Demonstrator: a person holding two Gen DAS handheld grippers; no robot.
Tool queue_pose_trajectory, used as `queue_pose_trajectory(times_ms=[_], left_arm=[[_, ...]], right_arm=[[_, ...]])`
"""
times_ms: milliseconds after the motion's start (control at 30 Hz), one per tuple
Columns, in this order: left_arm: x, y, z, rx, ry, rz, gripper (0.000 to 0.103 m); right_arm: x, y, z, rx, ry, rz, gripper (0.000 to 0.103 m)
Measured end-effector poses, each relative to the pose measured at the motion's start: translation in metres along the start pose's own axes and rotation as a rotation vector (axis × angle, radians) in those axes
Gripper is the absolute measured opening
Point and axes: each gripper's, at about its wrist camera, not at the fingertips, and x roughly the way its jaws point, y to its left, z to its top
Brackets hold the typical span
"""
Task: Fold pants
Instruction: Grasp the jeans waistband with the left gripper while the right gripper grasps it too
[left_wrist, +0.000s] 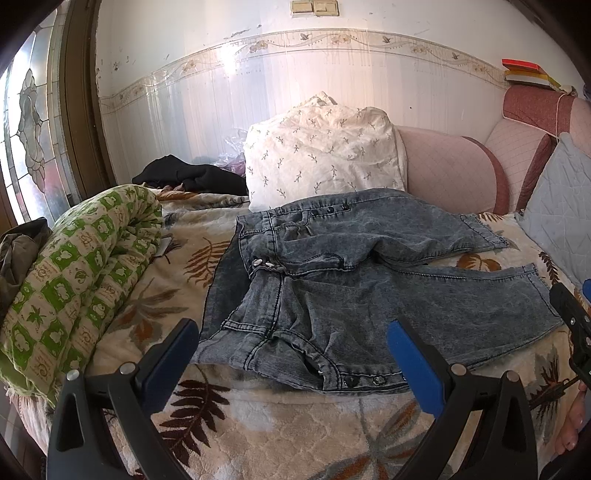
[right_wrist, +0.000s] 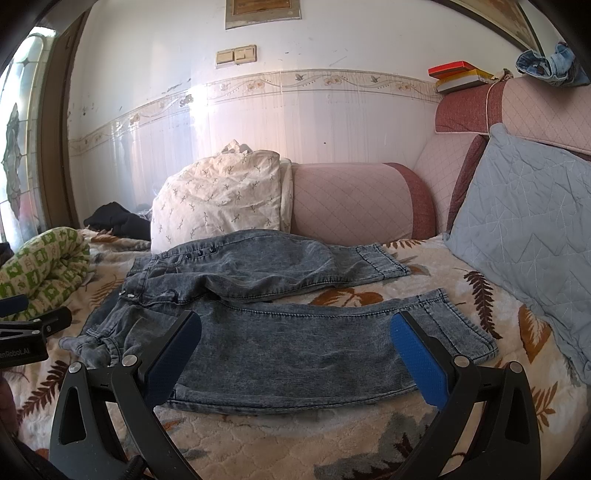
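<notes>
1. Bed (left_wrist: 280, 424): a plush blanket printed with brown leaves covers it. It is a soft, springy base, so I judge that pressing down will sink rather than pin the cloth.

2. Pants (left_wrist: 369, 295): grey-blue acid-washed denim lying flat on the blanket at the centre of both views. In the left wrist view the waistband is toward 9 o'clock and the two legs run out toward 3 o'clock, spread apart in a V with blanket showing between them. Denim of this kind should be fairly heavy and limp yet hold a crease. It should not be slippery, and will likely drag on the pile rather than slide.

3. Near leg (right_wrist: 314, 343): wide and smooth, with its hem toward 3 o'clock in the right wrist view. The doubled hem and side seam look like the firmest places to pinch.

4. Waistband (left_wrist: 258, 325): rumpled at the near corner, with metal buttons (left_wrist: 362, 381) along the near edge. The thick stitched band should give a sure hold, better than a single layer.

5. Left gripper (left_wrist: 291, 354): its fingers (left_wrist: 413, 369) are spread wide and hold nothing, hanging over the near waist corner at 6 o'clock.

6. Right gripper (right_wrist: 295, 350): its fingers (right_wrist: 417, 362) are likewise spread wide and empty, framing the near leg without touching it, as far as I can tell.
</notes>
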Motion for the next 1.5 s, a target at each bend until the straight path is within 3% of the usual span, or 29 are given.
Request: queue_pose_trajectory(times_ms=[233,367,467,567,600,700,767,967,1033,1100,1233,1367,1500], left_arm=[[0.001,0.002,0.0,0.006,0.004,-0.011,0.103],[0.024,0.027,0.021,0.037,0.099,-0.085,0.103],[0.063,0.06,0.055,0.069,0.193,-0.085,0.103],[0.116,0.091,0.094,0.09,0.207,0.066,0.103],[0.138,0.097,0.104,0.094,0.241,0.078,0.103],[0.21,0.112,0.126,0.04,0.349,0.056,0.103],[0.256,0.121,0.13,-0.036,0.414,0.035,0.101],[0.33,0.121,0.139,-0.168,0.502,-0.032,0.085],[0.345,0.117,0.14,-0.205,0.526,-0.07,0.068],[0.355,0.113,0.137,-0.219,0.549,-0.082,0.059],[0.368,0.111,0.132,-0.29,0.569,-0.144,0.018],[0.371,0.107,0.135,-0.296,0.534,-0.172,0.006],[0.371,0.105,0.136,-0.3,0.509,-0.2,0.005]], right_arm=[[-0.001,-0.001,0.0,0.003,0.002,0.0,0.103],[0.001,-0.015,0.012,0.062,0.043,0.008,0.103],[0.016,-0.038,0.043,0.11,0.117,0.089,0.103],[0.046,-0.054,0.08,0.075,0.193,0.121,0.103],[0.059,-0.058,0.093,0.048,0.212,0.117,0.103],[0.106,-0.072,0.123,-0.011,0.267,0.076,0.103],[0.143,-0.088,0.136,0.014,0.313,0.059,0.103],[0.229,-0.142,0.143,0.182,0.385,-0.031,0.103],[0.248,-0.154,0.142,0.223,0.395,-0.055,0.103],[0.259,-0.166,0.142,0.256,0.396,-0.077,0.103],[0.273,-0.185,0.145,0.299,0.388,-0.095,0.103],[0.292,-0.204,0.153,0.298,0.379,-0.125,0.102],[0.327,-0.234,0.147,0.384,0.428,-0.111,0.097]])
